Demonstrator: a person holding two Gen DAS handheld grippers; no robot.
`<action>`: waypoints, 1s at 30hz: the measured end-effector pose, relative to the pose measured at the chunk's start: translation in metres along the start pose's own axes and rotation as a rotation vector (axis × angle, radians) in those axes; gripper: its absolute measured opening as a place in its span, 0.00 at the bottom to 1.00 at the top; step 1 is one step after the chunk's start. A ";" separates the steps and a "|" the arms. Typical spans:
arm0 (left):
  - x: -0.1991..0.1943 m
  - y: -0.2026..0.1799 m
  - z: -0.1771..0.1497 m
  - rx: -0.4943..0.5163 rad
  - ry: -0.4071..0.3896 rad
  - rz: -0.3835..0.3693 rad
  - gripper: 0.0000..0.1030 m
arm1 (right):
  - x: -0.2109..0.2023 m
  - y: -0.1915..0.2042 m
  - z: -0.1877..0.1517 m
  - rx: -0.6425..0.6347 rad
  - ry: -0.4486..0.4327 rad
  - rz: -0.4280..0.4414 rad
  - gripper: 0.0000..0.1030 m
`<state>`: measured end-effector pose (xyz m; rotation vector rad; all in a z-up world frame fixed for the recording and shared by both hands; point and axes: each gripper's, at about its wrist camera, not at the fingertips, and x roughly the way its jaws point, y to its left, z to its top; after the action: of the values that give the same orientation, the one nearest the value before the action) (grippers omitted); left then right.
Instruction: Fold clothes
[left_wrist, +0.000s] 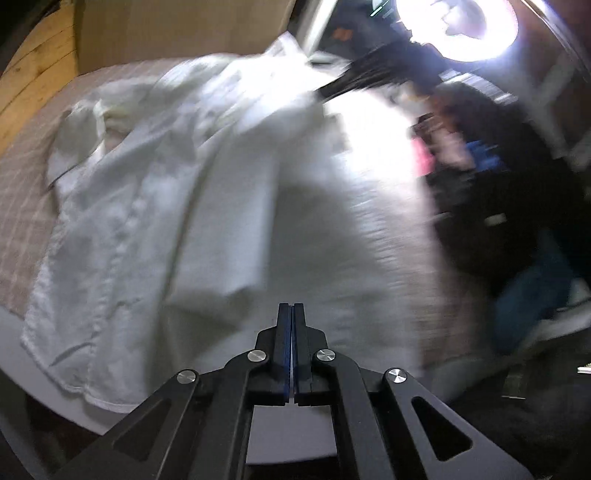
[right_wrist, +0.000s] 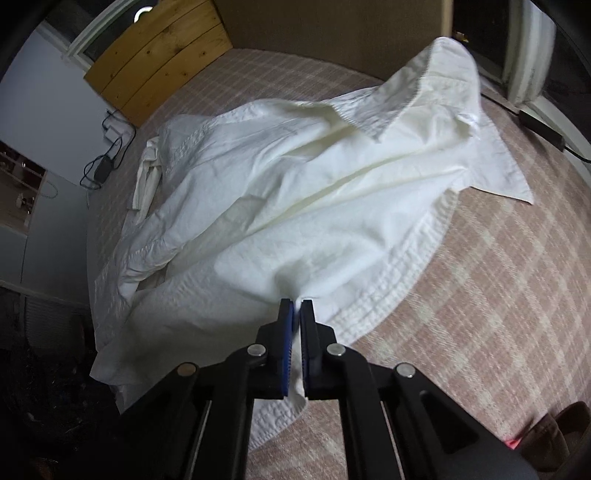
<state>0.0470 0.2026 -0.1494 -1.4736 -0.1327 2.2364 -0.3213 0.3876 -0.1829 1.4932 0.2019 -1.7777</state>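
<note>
On plaid bedspread (right_wrist: 498, 295), white shirt (right_wrist: 295, 192) sprawled rumpled, collar at 1 o'clock. Right gripper (right_wrist: 297, 306) pinching hem, left gripper (left_wrist: 292, 310) closed, seemingly empty. Looks mid-fold; next needs flattening, probably.

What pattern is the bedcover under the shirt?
Pinkish-tan plaid with pale lines on the bedcover, clearest in the right wrist view.

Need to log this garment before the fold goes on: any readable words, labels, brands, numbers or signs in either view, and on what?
None can be read.
White shirt: no tag or print shows.
Plaid bed cover: pattern only.
Clutter beside the bed in the left wrist view: too blurred to read.
</note>
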 end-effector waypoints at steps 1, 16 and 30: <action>-0.009 -0.007 0.001 0.012 -0.020 -0.034 0.00 | -0.002 -0.003 0.000 0.012 -0.011 -0.016 0.04; 0.050 0.020 -0.011 0.029 0.156 0.294 0.35 | 0.037 0.082 0.005 -0.306 0.096 -0.084 0.49; -0.045 0.018 0.002 -0.032 -0.060 -0.018 0.00 | 0.012 0.077 0.011 -0.301 0.034 0.004 0.01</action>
<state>0.0537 0.1676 -0.1164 -1.4163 -0.2012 2.2748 -0.2799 0.3240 -0.1633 1.3057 0.4623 -1.6360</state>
